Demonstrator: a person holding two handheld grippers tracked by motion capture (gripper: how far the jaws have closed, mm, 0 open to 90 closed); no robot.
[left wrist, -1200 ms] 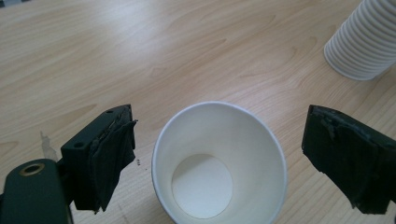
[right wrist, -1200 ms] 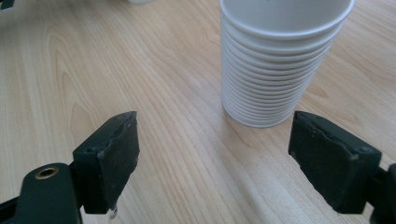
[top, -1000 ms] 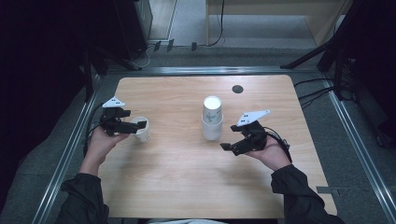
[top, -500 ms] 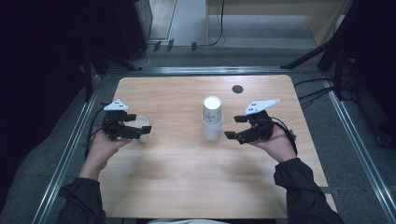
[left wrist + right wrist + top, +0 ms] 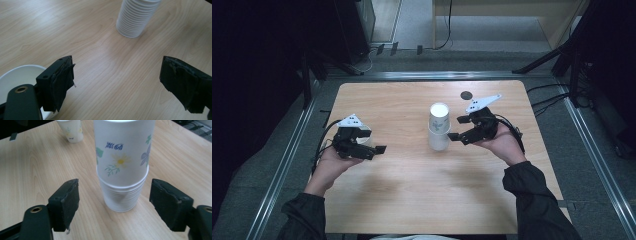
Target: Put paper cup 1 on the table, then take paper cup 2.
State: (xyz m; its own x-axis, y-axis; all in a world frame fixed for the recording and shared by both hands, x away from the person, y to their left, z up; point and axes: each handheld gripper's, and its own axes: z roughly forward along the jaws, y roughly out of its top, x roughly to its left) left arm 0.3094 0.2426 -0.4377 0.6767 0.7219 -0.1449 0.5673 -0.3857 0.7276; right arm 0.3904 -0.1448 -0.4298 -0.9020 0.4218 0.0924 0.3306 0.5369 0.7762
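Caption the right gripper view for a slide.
Open right gripper lined up on an upside-down stack of flowered paper cups, single cup behind on the table.

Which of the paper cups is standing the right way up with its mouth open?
The single cup beside the left gripper, open mouth upward. The stack of cups by the right gripper stands upside down, rims on the table.

The stack of cups (image 5: 122, 165) is white, its top cup printed with a yellow daisy, green leaves and blue script. The single cup (image 5: 70, 130) is white with small prints. The table (image 5: 412, 190) is pale wood-grain.
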